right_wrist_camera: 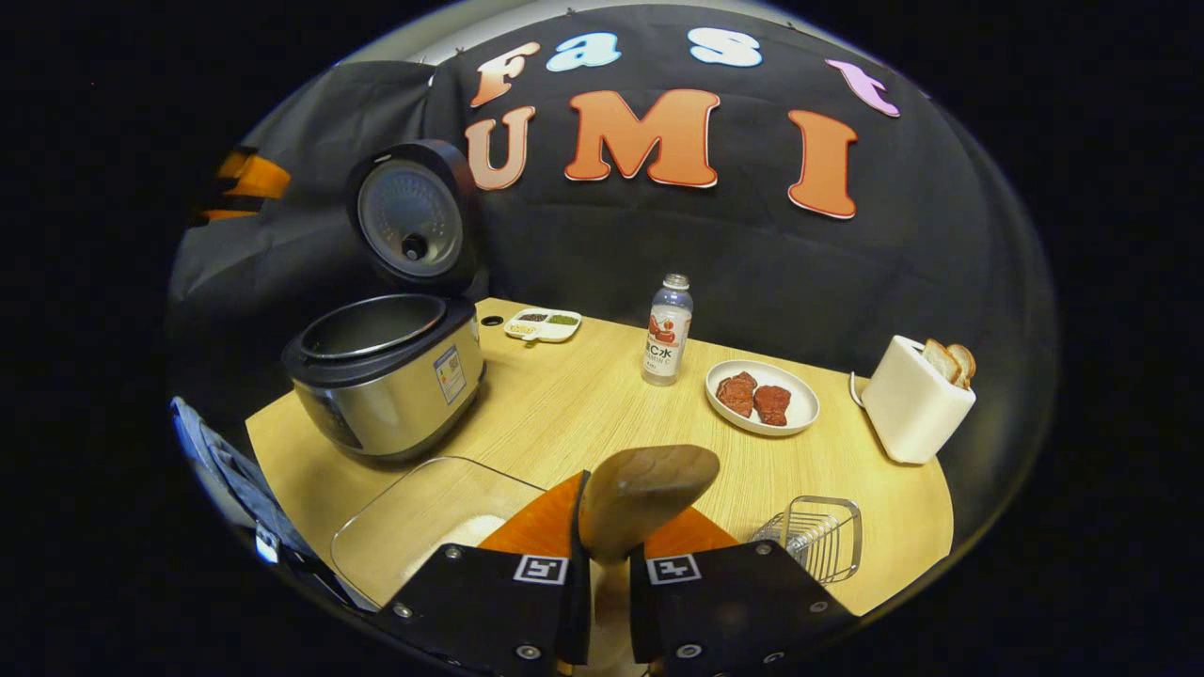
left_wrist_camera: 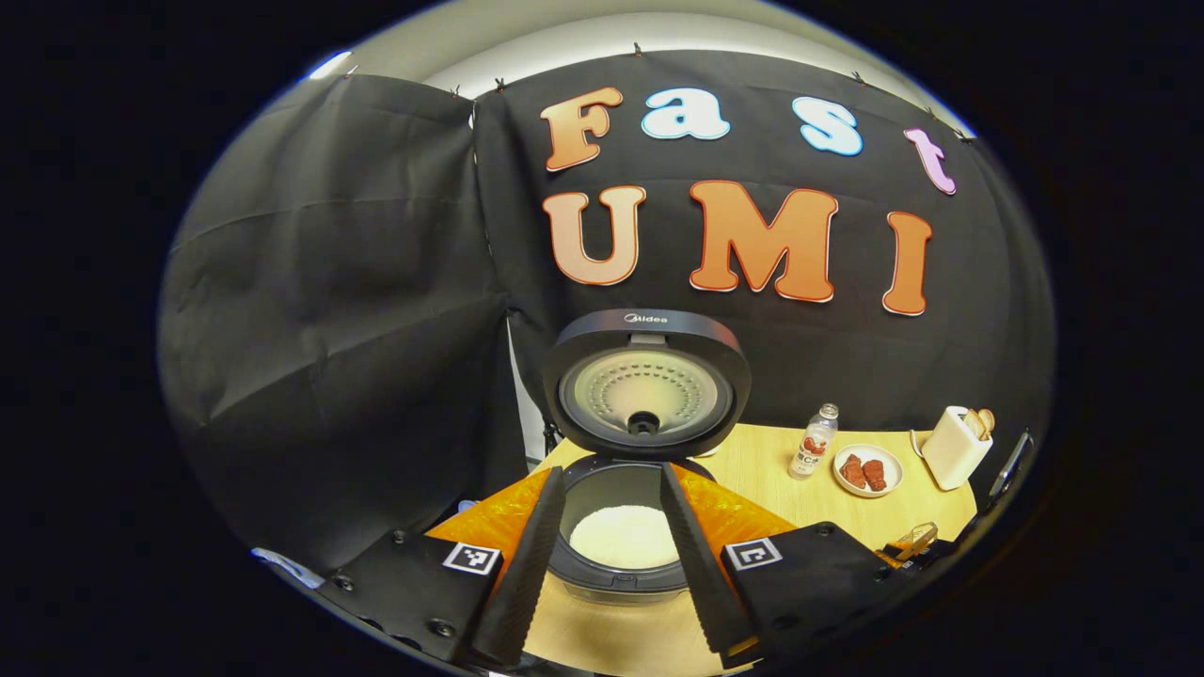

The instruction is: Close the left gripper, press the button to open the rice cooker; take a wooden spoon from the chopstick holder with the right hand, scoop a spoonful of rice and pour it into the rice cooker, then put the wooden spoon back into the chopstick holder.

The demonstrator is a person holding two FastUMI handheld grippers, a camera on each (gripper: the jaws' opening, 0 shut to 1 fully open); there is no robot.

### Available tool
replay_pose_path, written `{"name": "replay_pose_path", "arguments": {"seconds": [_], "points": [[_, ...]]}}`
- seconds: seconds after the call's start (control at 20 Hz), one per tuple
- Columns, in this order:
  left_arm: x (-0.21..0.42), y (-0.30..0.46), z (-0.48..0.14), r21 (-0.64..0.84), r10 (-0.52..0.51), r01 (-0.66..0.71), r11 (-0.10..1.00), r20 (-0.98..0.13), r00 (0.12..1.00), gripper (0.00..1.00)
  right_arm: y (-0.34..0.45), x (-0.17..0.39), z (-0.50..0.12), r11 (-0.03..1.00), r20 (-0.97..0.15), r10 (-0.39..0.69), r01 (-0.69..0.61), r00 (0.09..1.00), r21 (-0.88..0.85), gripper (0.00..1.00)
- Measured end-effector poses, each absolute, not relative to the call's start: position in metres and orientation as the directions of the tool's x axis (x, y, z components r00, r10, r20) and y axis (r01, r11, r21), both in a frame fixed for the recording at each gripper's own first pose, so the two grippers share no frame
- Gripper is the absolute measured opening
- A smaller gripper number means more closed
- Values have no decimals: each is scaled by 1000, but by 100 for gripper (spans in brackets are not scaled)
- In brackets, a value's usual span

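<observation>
On the wooden table, the rice cooker is being kept open, lid upright with "Midea" readable on its rim. White rice is being shown in its pot, framed by the left gripper, fingers spread wide and empty. The wooden spoon is being clamped by the right gripper, just beside the wire chopstick holder. Bottle label is illegible.

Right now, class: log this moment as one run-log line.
cooker lid: open | rice in pot | right tool: shut on wooden spoon | left tool: open
</observation>
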State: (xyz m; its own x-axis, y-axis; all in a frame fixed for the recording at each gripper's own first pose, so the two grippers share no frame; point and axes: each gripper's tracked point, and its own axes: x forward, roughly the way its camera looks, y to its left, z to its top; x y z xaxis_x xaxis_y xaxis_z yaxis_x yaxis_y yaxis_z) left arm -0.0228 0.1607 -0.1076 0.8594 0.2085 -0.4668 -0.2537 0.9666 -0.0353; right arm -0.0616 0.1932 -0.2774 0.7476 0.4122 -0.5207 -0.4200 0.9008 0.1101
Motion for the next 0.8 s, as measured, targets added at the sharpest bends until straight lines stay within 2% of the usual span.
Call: {"name": "replay_pose_path", "arguments": {"seconds": [0.15,0.4,0.5,0.55,0.8], "points": [[-22,160,-116,-42,207,-259,965,-486,849,72,187,-71,-283,900,-508,392,-435,767,39,17],[-19,156,-133,-67,191,-262,963,-520,833,72,172,-83,-296,935,-563,339,-334,754,117,17],[-19,154,-138,-83,181,-264,961,-532,827,72,170,-91,-302,937,-592,328,-333,736,106,16],[-19,155,-140,-89,179,-267,960,-537,824,65,172,-94,-303,937,-598,328,-335,732,104,15],[-22,165,-150,-110,191,-300,948,-557,809,65,179,-102,-307,944,-646,293,-320,705,79,10]]}}
